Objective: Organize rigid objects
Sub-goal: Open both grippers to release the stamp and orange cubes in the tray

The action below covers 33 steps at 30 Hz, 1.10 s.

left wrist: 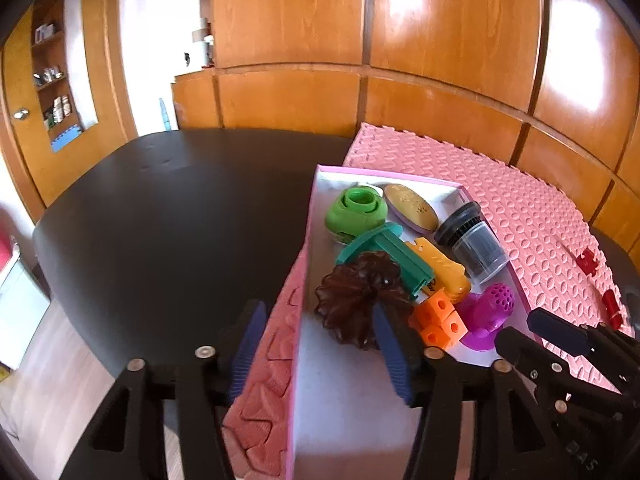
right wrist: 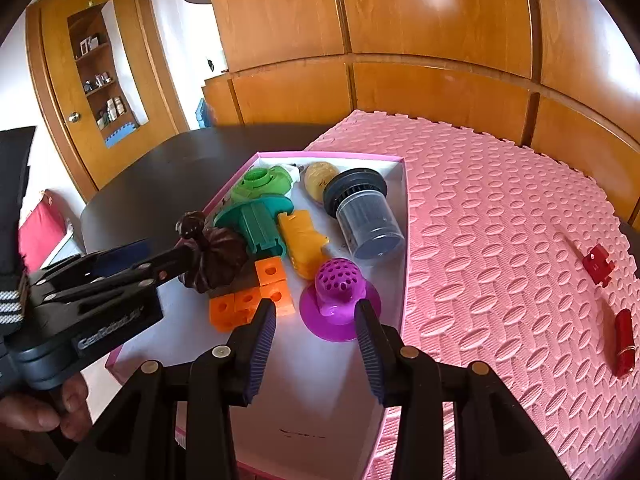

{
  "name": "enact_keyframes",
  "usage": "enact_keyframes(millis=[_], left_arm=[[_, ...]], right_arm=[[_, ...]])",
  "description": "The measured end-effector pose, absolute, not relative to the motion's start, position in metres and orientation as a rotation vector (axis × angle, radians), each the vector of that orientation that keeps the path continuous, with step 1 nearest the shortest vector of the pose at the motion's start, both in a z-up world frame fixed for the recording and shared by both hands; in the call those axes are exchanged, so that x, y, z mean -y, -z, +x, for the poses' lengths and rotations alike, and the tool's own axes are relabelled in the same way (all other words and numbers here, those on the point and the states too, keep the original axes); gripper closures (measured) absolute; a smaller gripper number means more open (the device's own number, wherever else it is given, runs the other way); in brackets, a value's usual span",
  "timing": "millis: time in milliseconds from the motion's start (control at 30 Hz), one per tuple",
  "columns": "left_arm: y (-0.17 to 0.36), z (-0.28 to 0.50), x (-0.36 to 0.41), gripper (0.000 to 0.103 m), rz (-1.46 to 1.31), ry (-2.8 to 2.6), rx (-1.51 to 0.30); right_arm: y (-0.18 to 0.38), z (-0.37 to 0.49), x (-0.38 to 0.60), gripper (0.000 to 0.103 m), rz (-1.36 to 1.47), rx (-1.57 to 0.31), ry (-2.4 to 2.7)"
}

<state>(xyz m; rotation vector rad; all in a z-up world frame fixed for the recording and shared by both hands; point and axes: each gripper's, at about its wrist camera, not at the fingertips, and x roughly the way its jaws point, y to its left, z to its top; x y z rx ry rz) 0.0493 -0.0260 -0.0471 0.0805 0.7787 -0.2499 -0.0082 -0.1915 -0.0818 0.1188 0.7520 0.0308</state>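
Note:
A pink box (right wrist: pixel 328 155) with a white inside holds several rigid objects. Among them are a green round piece (right wrist: pixel 262 184), a teal part (right wrist: pixel 260 220), a yellow piece (right wrist: pixel 302 240), orange cubes (right wrist: pixel 248 300), a grey capped jar (right wrist: pixel 368 216) and a purple suction toy (right wrist: pixel 336 292). A dark brown fluted mould (left wrist: pixel 356 300) lies inside by the left wall. My left gripper (left wrist: pixel 320 354) stands open astride that wall (left wrist: pixel 280 340), its right finger against the mould. My right gripper (right wrist: pixel 316 344) hangs open over the box's near part, with the purple toy just ahead of its tips and nothing gripped.
The box lies partly on a pink foam mat (right wrist: pixel 500 220) on a dark round table (left wrist: pixel 160 220). A red flat piece (right wrist: pixel 598 266) and a red cylinder (right wrist: pixel 624 344) lie on the mat at the right. A hand (right wrist: pixel 44 412) holds the left gripper's handle. Wooden cabinets stand behind.

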Motion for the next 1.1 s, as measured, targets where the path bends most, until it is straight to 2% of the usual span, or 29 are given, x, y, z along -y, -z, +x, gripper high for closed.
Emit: enact_keyframes(millis=[367, 1100], left_arm=[[0.033, 0.026, 0.015, 0.036, 0.043, 0.241, -0.748], [0.033, 0.008, 0.036, 0.035, 0.09, 0.297, -0.756]], right_arm=[[0.075, -0.019, 0.183, 0.059, 0.074, -0.719, -0.014], [0.069, -0.028, 0.202, 0.059, 0.066, -0.689, 0.058]])
